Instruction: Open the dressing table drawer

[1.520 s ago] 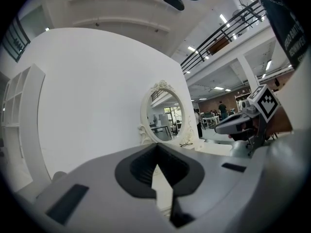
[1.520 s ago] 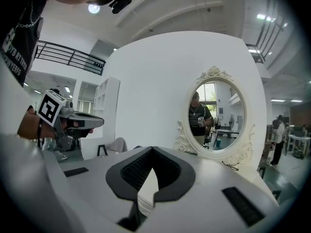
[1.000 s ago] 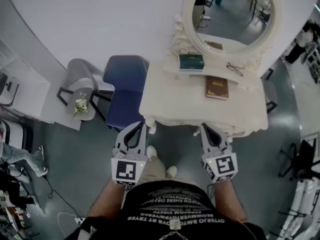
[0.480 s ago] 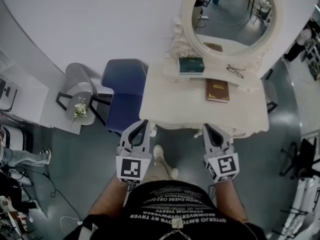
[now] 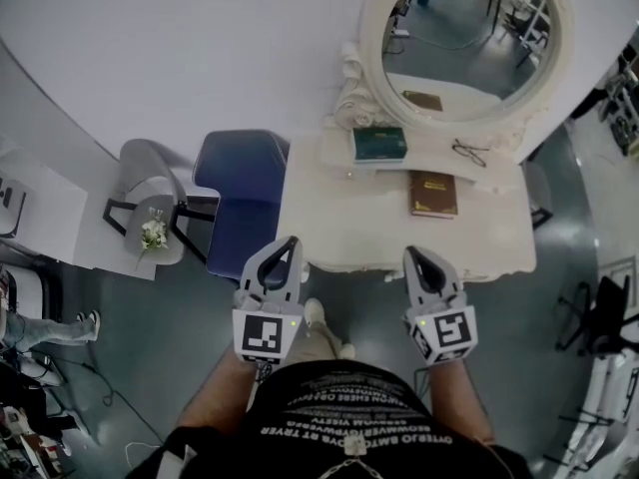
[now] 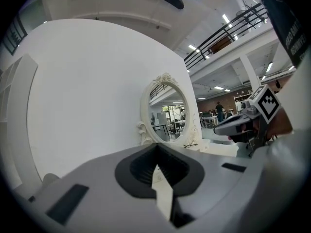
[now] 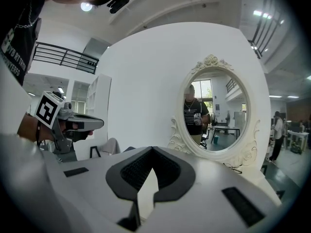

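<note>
The white dressing table (image 5: 339, 228) with its oval mirror (image 5: 464, 38) stands against the wall straight ahead. Its top overhangs the front, so the drawer is hidden in the head view, and the gripper bodies block it in both gripper views. My left gripper (image 5: 290, 241) is shut and empty, with its tip beside the table's front left corner. My right gripper (image 5: 412, 253) is also shut and empty, its tip at the front edge near the middle. The left gripper view shows that gripper's tips (image 6: 156, 148) meeting, with the mirror (image 6: 165, 113) beyond. The right gripper (image 7: 152, 149) points at the mirror (image 7: 216, 115).
On the table top lie a green book (image 5: 379, 144), a brown book (image 5: 432, 193) and a pair of glasses (image 5: 469, 151). A blue chair (image 5: 245, 193) stands just left of the table. Further left, a grey stand (image 5: 152, 233) holds flowers.
The person has stepped forward, so the table has come nearer and sits lower in the head view. Both grippers advanced with the person toward the front edge. Both stayed shut.
</note>
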A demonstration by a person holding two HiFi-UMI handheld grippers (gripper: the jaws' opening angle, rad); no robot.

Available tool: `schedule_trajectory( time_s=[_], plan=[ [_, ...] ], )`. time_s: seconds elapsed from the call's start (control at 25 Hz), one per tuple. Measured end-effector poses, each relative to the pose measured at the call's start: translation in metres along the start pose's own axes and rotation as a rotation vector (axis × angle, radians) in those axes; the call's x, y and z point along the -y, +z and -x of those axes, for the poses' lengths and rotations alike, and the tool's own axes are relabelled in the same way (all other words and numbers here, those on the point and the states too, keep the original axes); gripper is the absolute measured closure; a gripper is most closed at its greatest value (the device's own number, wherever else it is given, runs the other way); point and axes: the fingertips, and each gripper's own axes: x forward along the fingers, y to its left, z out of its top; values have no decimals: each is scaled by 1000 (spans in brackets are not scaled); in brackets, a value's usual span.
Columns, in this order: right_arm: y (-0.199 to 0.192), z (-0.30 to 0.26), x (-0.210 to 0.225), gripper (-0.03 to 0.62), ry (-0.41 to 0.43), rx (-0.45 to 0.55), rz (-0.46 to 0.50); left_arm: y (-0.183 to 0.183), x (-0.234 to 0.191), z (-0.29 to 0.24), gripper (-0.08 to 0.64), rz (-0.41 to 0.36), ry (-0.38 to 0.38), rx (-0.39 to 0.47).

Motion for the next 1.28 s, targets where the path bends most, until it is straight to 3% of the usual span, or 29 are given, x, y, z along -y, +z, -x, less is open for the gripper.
schedule_trajectory(
  time_s=[0.6,1.28],
  plan=[
    [7,-70,20,591,-7,-17,-20,-14,-38,-68,557,10,-29,-59],
    [39,-136,35,591,-94,-21,12,-35,-74,-142,557,-20,-165,-81]
  ],
)
